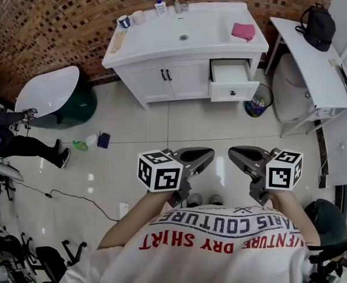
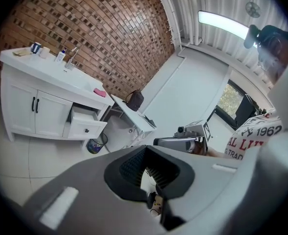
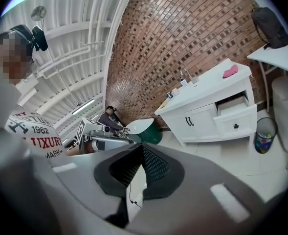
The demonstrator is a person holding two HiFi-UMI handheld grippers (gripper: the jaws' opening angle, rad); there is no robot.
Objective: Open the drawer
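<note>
Both left claw (image 1: 208,153) and right claw (image 1: 233,152) clenched empty; drawer (image 1: 233,82) juts toward them.

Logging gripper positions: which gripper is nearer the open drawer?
Right. The right gripper is held well back, almost straight in front of the drawer. The left gripper is beside it, further left. Neither touches the drawer.

Ahead of you a brown brick wall (image 1: 55,16) backs a white vanity (image 1: 188,78), which stands on a glossy floor (image 1: 161,134) of pale tiles. To your right a long white desk (image 1: 306,63) runs along the side of the room. Above you a strip light (image 2: 222,24) glows under a ribbed white ceiling (image 2: 207,1), and a window (image 2: 230,98) in the far wall shows greenery.
</note>
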